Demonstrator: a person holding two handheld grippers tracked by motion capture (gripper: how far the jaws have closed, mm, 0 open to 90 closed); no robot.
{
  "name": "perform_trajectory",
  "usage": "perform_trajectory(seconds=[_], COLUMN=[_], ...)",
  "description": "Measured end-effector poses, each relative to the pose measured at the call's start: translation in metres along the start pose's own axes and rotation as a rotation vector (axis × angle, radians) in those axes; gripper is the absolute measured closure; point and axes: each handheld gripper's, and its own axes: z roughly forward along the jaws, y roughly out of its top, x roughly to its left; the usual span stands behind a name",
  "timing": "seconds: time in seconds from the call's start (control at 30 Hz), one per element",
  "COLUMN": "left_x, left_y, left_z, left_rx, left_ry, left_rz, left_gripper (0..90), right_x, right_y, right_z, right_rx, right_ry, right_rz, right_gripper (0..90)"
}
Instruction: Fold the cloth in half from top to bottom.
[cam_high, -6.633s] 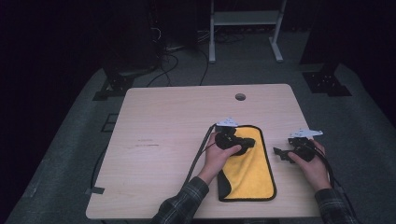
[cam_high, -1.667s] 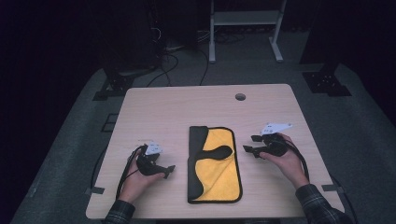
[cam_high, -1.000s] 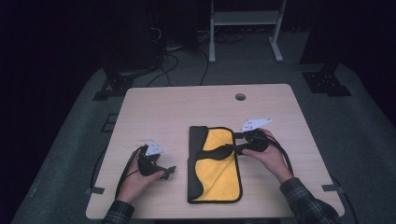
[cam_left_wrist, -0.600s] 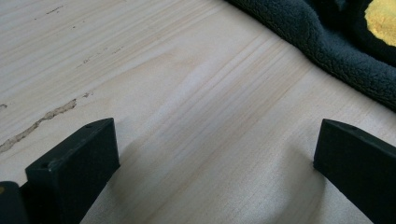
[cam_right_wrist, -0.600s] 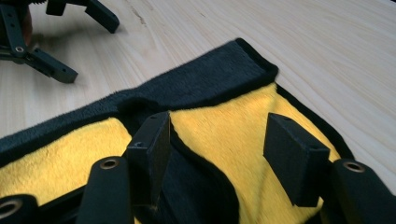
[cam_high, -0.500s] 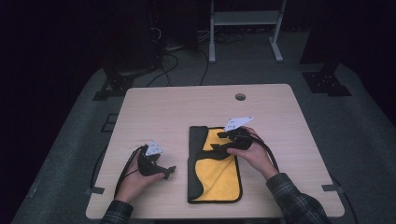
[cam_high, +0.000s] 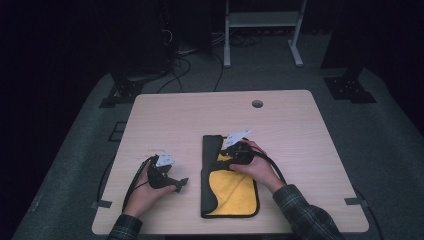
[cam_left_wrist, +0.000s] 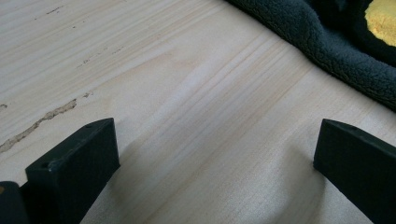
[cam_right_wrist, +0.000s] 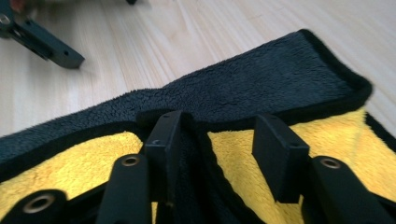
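- now we have our right gripper (cam_high: 218, 163) down on the one cloth (cam_high: 227, 192), jaws part open astride its folded-over black edge (cam_right_wrist: 201, 140).
- the cloth lies mid-table, near side, yellow inside with black backing and trim, its left strip folded over.
- our left gripper (cam_high: 181, 184) rests left of it on the table (cam_high: 190, 117), spread wide, empty; two grippers in all.

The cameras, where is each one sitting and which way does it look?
High view: above the person's side, looking forward and down at the table; forearms, hands, left gripper, right gripper.
Left gripper view: on that gripper, facing bare wood; jaws wide apart.
Right gripper view: on that gripper, low over the cloth; jaws astride a dark fold.
All three views show the cloth.
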Motion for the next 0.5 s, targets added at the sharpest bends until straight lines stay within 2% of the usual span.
perform_trajectory(seconds=[0.13,0.3,0.5], left_x=[0.0,0.0,0.0], left_y=[0.0,0.0,0.0], left_z=[0.0,0.0,0.0], left_rx=[-0.001,-0.001,-0.001], left_ry=[0.0,0.001,0.0], left_rz=[0.0,-0.001,-0.001], left_gripper=[0.0,0.0,0.0], right_x=[0.001,0.002,-0.004], right_y=[-0.001,-0.003,-0.002], right_z=[0.009,0.009,-0.003], right_rx=[0.03,0.039,-0.013], right_ry=[-0.008,0.004,0.004], right_rz=[-0.012,0.0,0.042], right_gripper=[59.0,83.3,85.6])
